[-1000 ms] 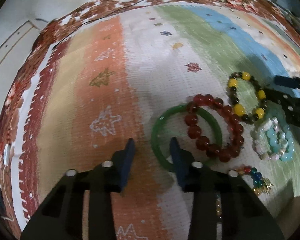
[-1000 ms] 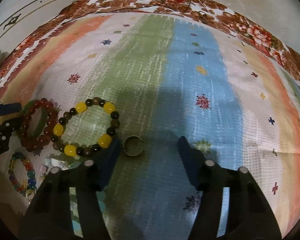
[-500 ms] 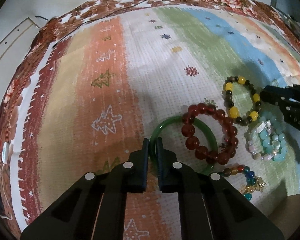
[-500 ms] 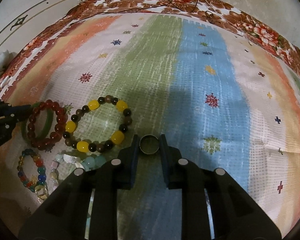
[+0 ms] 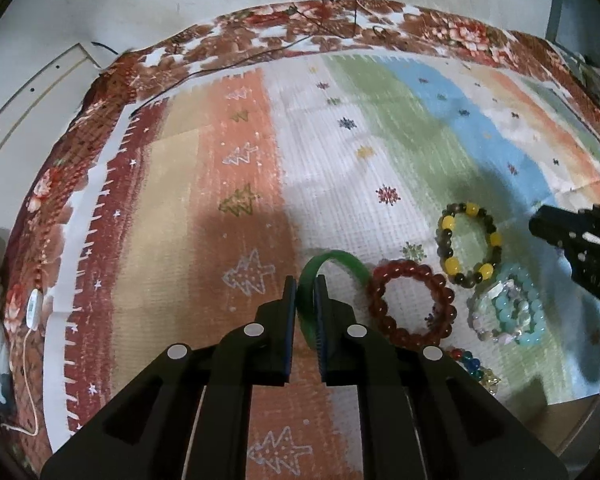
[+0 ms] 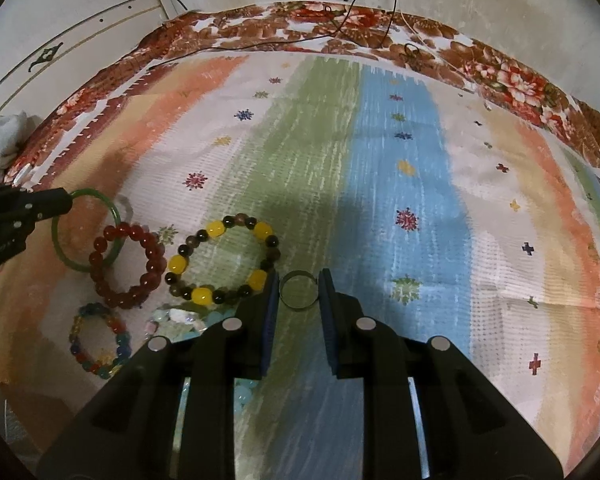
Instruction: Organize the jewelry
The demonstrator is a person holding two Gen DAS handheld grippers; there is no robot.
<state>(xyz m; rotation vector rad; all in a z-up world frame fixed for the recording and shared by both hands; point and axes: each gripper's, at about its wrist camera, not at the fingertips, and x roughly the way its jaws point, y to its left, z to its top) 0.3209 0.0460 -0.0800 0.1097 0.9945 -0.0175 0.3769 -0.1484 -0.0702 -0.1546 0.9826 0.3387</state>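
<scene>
Since 1 second ago both grippers have closed and lifted. The left gripper (image 5: 305, 280) is clamped on the green bangle (image 5: 332, 260), now tilted up, its loop running toward 1 o'clock over the red bead bracelet (image 5: 412, 304). The right gripper (image 6: 299, 276) pinches the small metal ring (image 6: 299, 290) edge-on, clear of the striped cloth (image 6: 400, 160).

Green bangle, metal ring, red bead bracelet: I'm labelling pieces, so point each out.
green bangle (image 5: 332, 258): left wrist view, top arc.
metal ring (image 6: 299, 307): right wrist view, lower band.
red bead bracelet (image 6: 153, 266): right wrist view, right-side beads.
</scene>
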